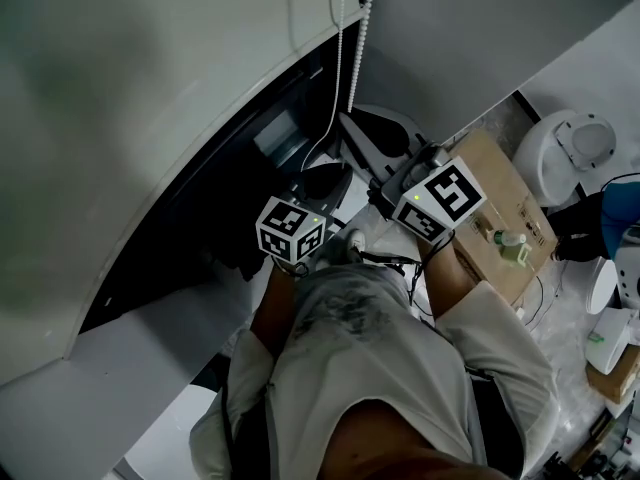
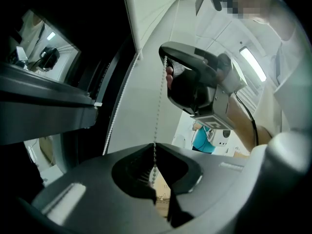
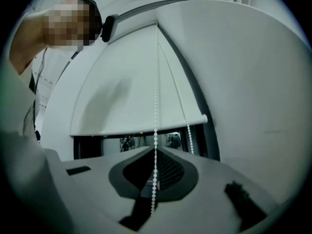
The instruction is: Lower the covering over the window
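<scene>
The window (image 3: 141, 141) showed only as a dark strip, because the roller blind (image 3: 131, 91) hung over most of it, with its bottom bar (image 3: 136, 126) a little above the lower edge of the window. So the task seemed well advanced but not finished: the covering had to come down over the last strip of the window.

Both grippers were by the right side of the window, on the same strand. In the left gripper view the right gripper (image 3: 155, 182) was the higher one, and the left gripper (image 2: 155, 173) was under it. The jaws of each were closed together on the bead chain (image 3: 156, 111), which ran straight up from between them to the top of the window. A second strand (image 3: 187, 135) hung free just beside, nearer to the window frame.

I judged the step in hand to be the hand-over-hand pull on the chain. The next move probably called for a steady pull straight down along the window side, then one gripper should let go and take the chain higher, while the other keeps it tight. If the pull goes sideways, the beads could slip out of the jaws
</scene>
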The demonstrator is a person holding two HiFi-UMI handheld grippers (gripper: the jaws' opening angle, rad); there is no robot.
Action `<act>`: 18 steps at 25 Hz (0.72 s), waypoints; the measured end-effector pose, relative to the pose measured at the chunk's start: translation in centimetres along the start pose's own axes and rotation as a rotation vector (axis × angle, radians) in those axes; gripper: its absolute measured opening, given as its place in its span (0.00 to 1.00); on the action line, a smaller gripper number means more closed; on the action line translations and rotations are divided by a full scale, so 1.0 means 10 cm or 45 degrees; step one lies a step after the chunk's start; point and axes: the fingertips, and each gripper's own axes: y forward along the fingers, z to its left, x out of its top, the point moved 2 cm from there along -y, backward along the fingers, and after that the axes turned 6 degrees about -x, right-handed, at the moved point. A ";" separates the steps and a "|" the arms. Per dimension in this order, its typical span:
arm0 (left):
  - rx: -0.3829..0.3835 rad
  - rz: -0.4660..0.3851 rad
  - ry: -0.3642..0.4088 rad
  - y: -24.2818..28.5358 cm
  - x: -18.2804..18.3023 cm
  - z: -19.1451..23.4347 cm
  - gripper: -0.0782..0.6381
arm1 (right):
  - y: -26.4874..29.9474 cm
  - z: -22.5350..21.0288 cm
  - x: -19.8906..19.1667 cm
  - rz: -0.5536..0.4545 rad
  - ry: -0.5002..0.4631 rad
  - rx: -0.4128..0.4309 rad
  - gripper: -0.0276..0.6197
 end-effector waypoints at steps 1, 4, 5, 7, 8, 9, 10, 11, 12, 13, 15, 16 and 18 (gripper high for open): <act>0.005 0.011 -0.009 0.00 -0.05 0.02 0.13 | 0.00 0.00 -0.05 0.012 0.010 -0.002 0.08; 0.016 0.045 -0.032 0.01 -0.20 0.06 0.13 | 0.00 -0.01 -0.21 0.050 0.037 -0.007 0.08; 0.018 0.056 -0.040 0.01 -0.25 0.07 0.13 | 0.00 -0.02 -0.26 0.064 0.044 -0.009 0.08; 0.022 0.079 -0.054 0.03 -0.35 0.10 0.13 | 0.00 -0.04 -0.37 0.093 0.055 -0.016 0.08; 0.024 0.091 -0.060 0.04 -0.41 0.11 0.13 | 0.00 -0.04 -0.43 0.107 0.061 -0.022 0.08; 0.026 0.104 -0.067 0.04 -0.46 0.13 0.13 | 0.00 -0.05 -0.49 0.120 0.068 -0.028 0.08; 0.027 0.116 -0.074 0.04 -0.52 0.14 0.13 | -0.01 -0.06 -0.56 0.134 0.076 -0.034 0.08; 0.027 0.128 -0.081 0.04 -0.58 0.15 0.13 | -0.01 -0.06 -0.63 0.150 0.081 -0.040 0.08; 0.027 0.138 -0.089 0.04 -0.64 0.15 0.13 | -0.01 -0.07 -0.70 0.168 0.086 -0.046 0.08; 0.026 0.148 -0.096 0.05 -0.70 0.16 0.13 | -0.01 -0.07 -0.77 0.186 0.092 -0.052 0.08; 0.018 0.162 -0.102 0.04 -0.80 0.15 0.13 | -0.03 -0.08 -0.90 0.219 0.106 -0.061 0.08; 0.009 0.165 -0.103 0.04 -0.84 0.13 0.13 | -0.05 -0.08 -0.95 0.232 0.114 -0.064 0.08; -0.011 0.169 -0.097 0.02 -0.86 0.09 0.14 | -0.07 -0.08 -1.02 0.251 0.128 -0.071 0.08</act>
